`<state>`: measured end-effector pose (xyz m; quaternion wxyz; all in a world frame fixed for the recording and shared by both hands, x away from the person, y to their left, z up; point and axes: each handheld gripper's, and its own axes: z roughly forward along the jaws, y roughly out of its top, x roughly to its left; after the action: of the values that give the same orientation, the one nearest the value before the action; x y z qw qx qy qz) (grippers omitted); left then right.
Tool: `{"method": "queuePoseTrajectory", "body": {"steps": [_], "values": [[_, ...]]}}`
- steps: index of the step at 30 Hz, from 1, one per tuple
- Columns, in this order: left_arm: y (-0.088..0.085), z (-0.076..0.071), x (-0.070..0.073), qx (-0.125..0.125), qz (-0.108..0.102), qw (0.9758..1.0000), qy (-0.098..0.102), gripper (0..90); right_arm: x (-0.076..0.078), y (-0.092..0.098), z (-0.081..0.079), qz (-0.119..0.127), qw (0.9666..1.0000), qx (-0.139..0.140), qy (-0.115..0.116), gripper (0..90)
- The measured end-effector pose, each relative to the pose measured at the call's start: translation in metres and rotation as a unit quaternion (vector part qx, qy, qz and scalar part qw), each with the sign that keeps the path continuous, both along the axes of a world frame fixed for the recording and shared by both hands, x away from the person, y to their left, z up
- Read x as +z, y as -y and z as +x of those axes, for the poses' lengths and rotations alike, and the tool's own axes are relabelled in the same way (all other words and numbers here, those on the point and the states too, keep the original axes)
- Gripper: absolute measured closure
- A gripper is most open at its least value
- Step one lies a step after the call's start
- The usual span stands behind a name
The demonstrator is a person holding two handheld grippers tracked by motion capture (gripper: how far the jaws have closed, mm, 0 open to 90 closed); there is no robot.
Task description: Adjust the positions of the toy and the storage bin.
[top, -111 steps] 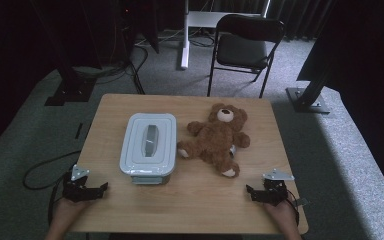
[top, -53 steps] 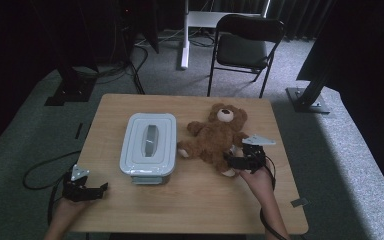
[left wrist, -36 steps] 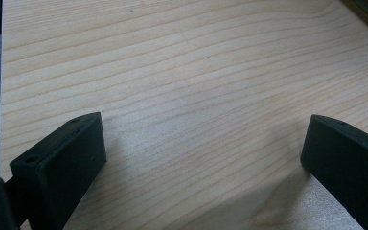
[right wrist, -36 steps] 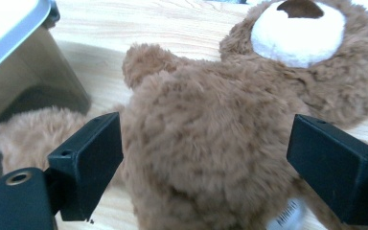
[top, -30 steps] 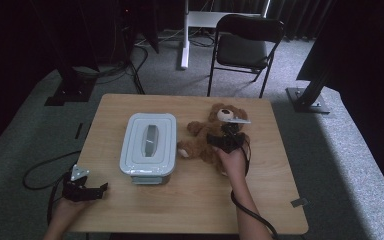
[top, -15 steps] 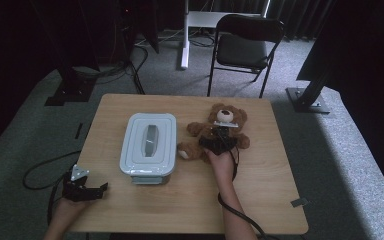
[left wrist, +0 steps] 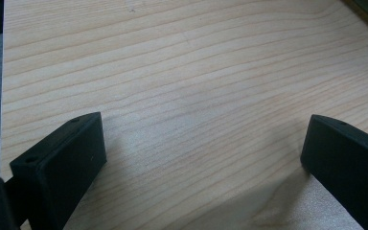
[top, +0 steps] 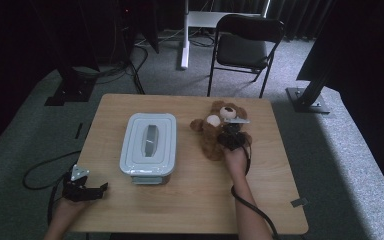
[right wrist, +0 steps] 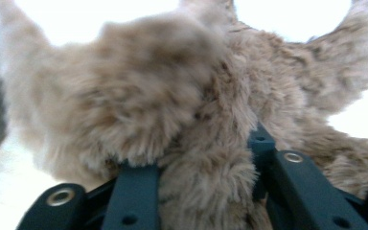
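Right gripper [top: 228, 139] has just closed, clamped on the bear [right wrist: 191, 120] (fur bulging between jaws); box [top: 148, 144] lies to its left. Left gripper [top: 82, 188] open, idle.

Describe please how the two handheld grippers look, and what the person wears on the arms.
Both the left gripper and the right gripper are black, each with two blocky jaws, a grey three-cornered plate on top and a trailing black cable. The forearms are bare: no sleeves are visible.
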<state>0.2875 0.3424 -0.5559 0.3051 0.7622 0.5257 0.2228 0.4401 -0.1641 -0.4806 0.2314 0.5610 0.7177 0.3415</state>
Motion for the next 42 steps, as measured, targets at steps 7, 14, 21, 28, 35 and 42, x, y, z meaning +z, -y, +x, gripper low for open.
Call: {"method": "queuePoseTrajectory", "body": {"steps": [7,14,21,28,35,42], "values": [[0.0,0.0,0.0,0.0,0.0,1.0,0.0,2.3,0.022,0.042,0.026,-0.07,0.9975,-0.007,0.014,70.5],[0.0,0.001,0.0,-0.001,0.0,1.0,0.0,2.3,0.036,0.082,0.049,-0.092,0.9956,-0.015,0.009,70.9],[0.0,0.001,0.0,0.001,-0.001,1.0,0.0,2.3,0.044,0.097,0.072,-0.121,0.9924,-0.005,0.021,70.7],[0.0,0.002,0.0,-0.001,0.0,1.0,0.0,2.3,0.009,0.1,0.08,-0.094,0.9955,0.003,-0.013,43.4],[0.0,0.002,0.0,-0.001,0.0,1.0,0.0,2.2,0.014,0.1,0.069,-0.046,0.9979,-0.024,-0.039,16.4],[0.001,0.004,0.001,-0.013,0.002,0.9999,-0.002,2.2,0.019,0.093,0.05,-0.051,0.998,-0.029,-0.022,12.0]]}}
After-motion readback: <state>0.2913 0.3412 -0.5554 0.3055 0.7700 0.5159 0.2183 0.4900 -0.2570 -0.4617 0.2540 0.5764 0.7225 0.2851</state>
